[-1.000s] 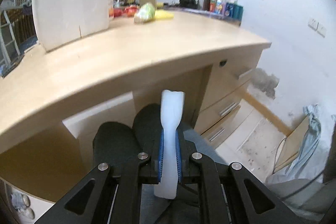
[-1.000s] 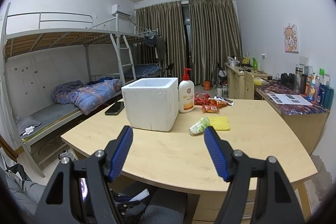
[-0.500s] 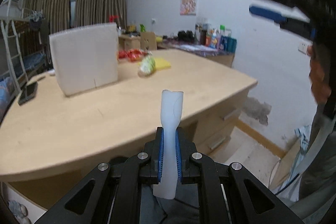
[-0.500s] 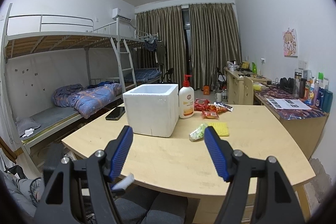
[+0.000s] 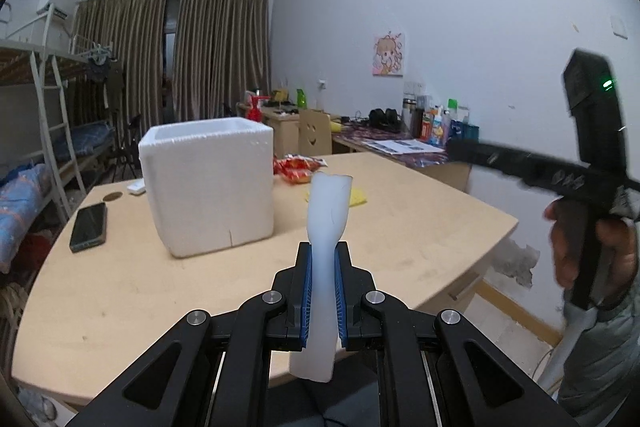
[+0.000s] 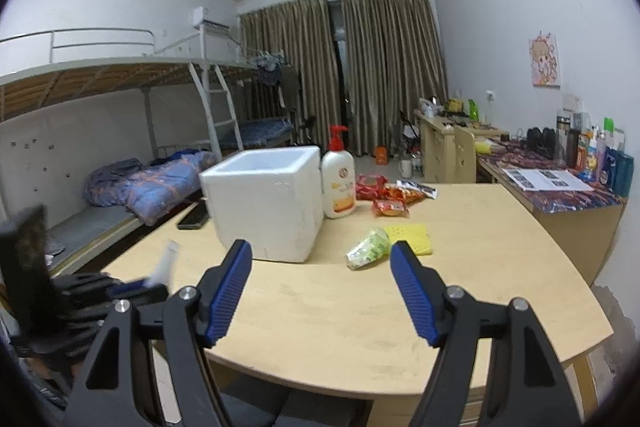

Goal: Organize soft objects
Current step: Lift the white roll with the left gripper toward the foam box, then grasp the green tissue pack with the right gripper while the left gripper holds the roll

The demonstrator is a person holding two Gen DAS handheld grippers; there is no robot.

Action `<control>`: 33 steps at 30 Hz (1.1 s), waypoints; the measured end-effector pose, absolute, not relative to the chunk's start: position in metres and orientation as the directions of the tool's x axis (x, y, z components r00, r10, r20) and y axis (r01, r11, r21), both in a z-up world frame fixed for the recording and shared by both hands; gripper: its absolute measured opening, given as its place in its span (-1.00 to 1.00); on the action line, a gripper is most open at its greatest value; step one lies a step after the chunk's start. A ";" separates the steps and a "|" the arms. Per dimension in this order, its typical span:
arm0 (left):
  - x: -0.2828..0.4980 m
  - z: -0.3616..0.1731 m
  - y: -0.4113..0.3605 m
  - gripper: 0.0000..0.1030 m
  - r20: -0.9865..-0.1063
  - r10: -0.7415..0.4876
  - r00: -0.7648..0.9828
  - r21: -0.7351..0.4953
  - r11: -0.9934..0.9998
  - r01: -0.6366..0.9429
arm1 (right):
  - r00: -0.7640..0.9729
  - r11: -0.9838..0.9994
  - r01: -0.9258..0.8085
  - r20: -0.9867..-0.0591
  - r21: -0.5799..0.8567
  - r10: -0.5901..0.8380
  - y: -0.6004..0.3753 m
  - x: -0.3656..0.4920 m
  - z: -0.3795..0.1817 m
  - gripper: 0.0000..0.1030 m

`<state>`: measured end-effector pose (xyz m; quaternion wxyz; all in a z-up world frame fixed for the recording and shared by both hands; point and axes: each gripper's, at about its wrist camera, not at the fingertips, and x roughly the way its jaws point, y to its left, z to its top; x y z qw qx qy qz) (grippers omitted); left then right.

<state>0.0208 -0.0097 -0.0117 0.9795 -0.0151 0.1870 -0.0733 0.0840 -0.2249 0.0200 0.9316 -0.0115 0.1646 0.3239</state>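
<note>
My left gripper [image 5: 323, 267] is shut on a soft white foam piece [image 5: 326, 223], held upright above the near edge of the wooden table [image 5: 400, 227]. The piece also shows in the right wrist view [image 6: 164, 263], at the left. A white foam box [image 5: 210, 183] stands open-topped on the table [image 6: 360, 307], ahead and left of the left gripper. My right gripper [image 6: 320, 267] is open and empty above the table's near edge. A green-and-white soft packet [image 6: 368, 249] and a yellow sponge [image 6: 410, 237] lie beyond it, right of the box [image 6: 266, 203].
A lotion pump bottle [image 6: 338, 183] stands behind the box. Red snack packets [image 6: 384, 195] lie further back. A black phone [image 5: 89, 227] lies left of the box. A bunk bed [image 6: 120, 147] is at the left, a cluttered desk [image 6: 560, 183] along the right wall.
My left gripper has risen from below the table edge to above it, still holding the foam piece. The right gripper has drifted slightly closer to the table, staying open.
</note>
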 end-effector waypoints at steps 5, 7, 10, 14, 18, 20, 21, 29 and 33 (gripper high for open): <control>0.035 -0.005 -0.005 -0.79 -0.358 -0.162 0.919 -0.066 0.987 0.148 | 0.716 0.796 -0.599 -0.383 0.092 0.583 -0.208 0.120 0.006 0.49; 0.043 -0.003 -0.003 -0.79 -0.360 -0.165 0.918 -0.067 0.986 0.151 | 0.704 0.798 -0.593 -0.414 0.106 0.578 -0.200 0.135 0.000 0.49; 0.056 -0.005 0.004 -0.79 -0.369 -0.164 0.915 -0.072 0.986 0.148 | 0.690 0.802 -0.589 -0.457 0.097 0.562 -0.185 0.157 -0.008 0.49; 0.076 -0.010 0.017 -0.79 -0.388 -0.160 0.907 -0.092 0.987 0.134 | 0.662 0.802 -0.588 -0.506 0.106 0.553 -0.171 0.182 -0.018 0.49; 0.092 -0.018 0.025 -0.79 -0.409 -0.157 0.899 -0.101 0.987 0.127 | 0.627 0.805 -0.581 -0.568 0.116 0.534 -0.157 0.210 -0.030 0.49; 0.099 -0.020 0.028 -0.79 -0.415 -0.157 0.896 -0.104 0.987 0.125 | 0.617 0.817 -0.566 -0.600 0.110 0.509 -0.149 0.221 -0.036 0.49; 0.104 -0.022 0.031 -0.79 -0.419 -0.154 0.895 -0.106 0.987 0.120 | 0.613 0.824 -0.556 -0.618 0.106 0.493 -0.145 0.226 -0.039 0.49; 0.124 -0.033 0.045 -0.79 -0.451 -0.166 0.877 -0.141 0.983 0.113 | 0.584 0.863 -0.495 -0.699 0.098 0.414 -0.128 0.259 -0.054 0.49; 0.130 -0.037 0.054 -0.79 -0.456 -0.167 0.874 -0.154 0.982 0.108 | 0.580 0.889 -0.450 -0.728 0.088 0.366 -0.129 0.272 -0.061 0.49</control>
